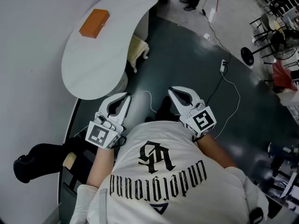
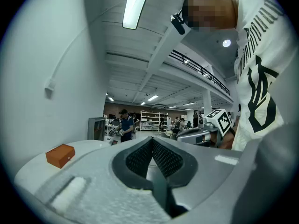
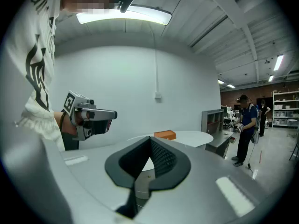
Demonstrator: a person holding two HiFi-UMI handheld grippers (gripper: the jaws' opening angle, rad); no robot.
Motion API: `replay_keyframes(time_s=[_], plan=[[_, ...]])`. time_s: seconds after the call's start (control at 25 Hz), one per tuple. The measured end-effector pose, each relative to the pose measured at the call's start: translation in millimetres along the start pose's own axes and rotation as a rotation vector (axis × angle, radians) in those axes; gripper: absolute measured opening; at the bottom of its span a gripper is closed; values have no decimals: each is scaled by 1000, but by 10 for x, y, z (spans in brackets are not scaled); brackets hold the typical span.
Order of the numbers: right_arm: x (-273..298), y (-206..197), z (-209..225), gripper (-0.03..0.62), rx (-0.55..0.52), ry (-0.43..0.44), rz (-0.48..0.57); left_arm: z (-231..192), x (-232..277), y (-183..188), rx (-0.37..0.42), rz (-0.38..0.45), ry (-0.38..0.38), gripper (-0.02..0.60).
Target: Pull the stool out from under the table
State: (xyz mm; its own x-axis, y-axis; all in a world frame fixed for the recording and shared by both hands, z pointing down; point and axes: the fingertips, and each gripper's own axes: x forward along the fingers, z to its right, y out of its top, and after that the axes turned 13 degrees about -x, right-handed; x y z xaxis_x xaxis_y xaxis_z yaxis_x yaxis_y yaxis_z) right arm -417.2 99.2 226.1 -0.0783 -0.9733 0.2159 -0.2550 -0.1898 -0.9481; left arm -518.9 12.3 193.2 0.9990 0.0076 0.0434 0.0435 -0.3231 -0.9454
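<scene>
Resting on the white counter at the left is an orange box. Just off the counter's near edge hover the left tongs, pressed together with nothing between them. The cream stool sits tucked under the counter's right edge — well apart from both tongs. Over the dark floor, the right tongs — likewise closed and empty.

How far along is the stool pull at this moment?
Nothing done: the stool sits tucked under the table. Nothing in hand: the left gripper and right gripper are shut, empty, short of the table. Remaining: reach the stool, grip it, pull it out.
</scene>
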Motion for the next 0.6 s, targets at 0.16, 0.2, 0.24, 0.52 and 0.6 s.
replay_keyframes(time_s=[0.16,0.2,0.24,0.52,0.6], plan=[[-57,-30,36,0,12,-1,-7,35,58,4,1,0,-3,8],[-69,-38,50,0,10,-3,-7,40,76,1,2,0,-5,8],[-80,-46,66,0,9,-6,-6,44,95,-3,2,0,-8,8],[-171,-45,233,2,13,-25,12,57,241,-39,0,-9,-20,8],[-202,-73,333,2,16,-38,11,70,315,-31,2,-9,-20,8]])
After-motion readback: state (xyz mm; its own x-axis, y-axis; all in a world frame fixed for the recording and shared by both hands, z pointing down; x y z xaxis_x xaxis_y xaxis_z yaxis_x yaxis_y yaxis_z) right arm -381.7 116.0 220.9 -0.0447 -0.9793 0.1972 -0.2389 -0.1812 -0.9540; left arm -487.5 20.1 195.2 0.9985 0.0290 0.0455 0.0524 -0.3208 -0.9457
